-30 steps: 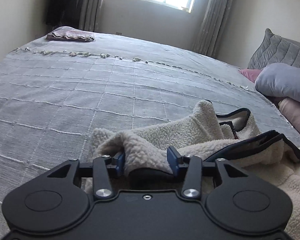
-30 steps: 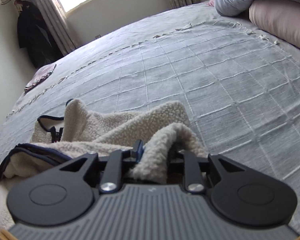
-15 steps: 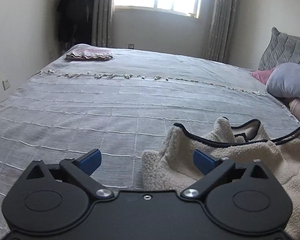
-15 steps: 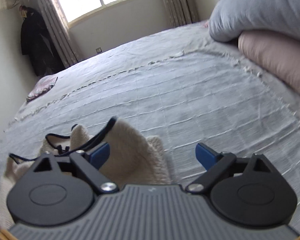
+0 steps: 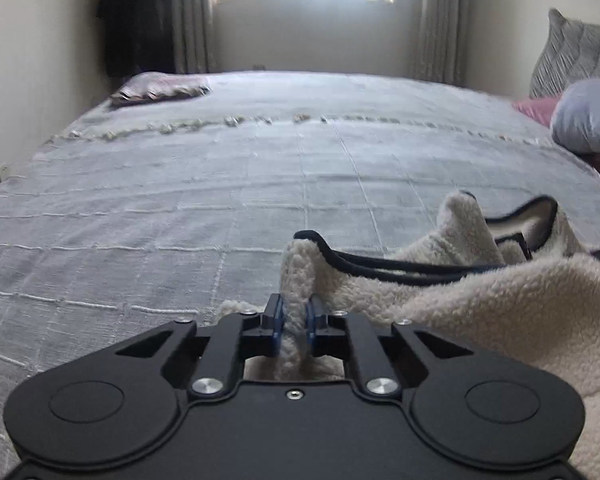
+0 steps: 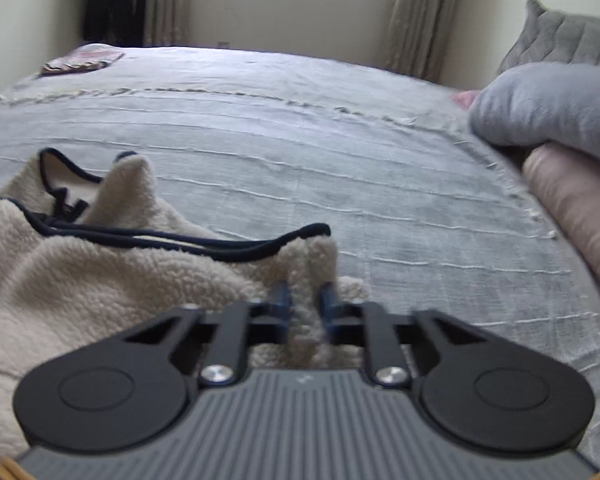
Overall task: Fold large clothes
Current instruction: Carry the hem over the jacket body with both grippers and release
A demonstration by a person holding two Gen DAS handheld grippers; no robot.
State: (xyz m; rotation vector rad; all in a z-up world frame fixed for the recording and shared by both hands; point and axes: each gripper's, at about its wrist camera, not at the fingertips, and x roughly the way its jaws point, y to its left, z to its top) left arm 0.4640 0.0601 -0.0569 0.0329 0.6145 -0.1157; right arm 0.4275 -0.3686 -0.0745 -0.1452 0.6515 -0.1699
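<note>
A cream fleece garment [image 5: 480, 300] with dark navy trim lies bunched on the grey bed. It also shows in the right wrist view [image 6: 100, 280]. My left gripper [image 5: 295, 322] is shut on the garment's left corner, with fleece pinched between the blue pads. My right gripper [image 6: 306, 308] is shut on the garment's right corner, just below the navy edge. The trimmed hem [image 6: 220, 242] stretches between the two corners. The garment's lower part is hidden behind the gripper bodies.
The grey checked bedspread [image 5: 180, 208] spreads ahead. A folded pinkish cloth [image 5: 160, 90] lies at the far left corner. Grey and pink pillows [image 6: 560, 120] are stacked on the right. A window and curtains are at the back wall.
Both grippers let go of the fleece, opened wide and moved apart, then closed again on the two trimmed corners of the garment. The hem is now stretched between them.
</note>
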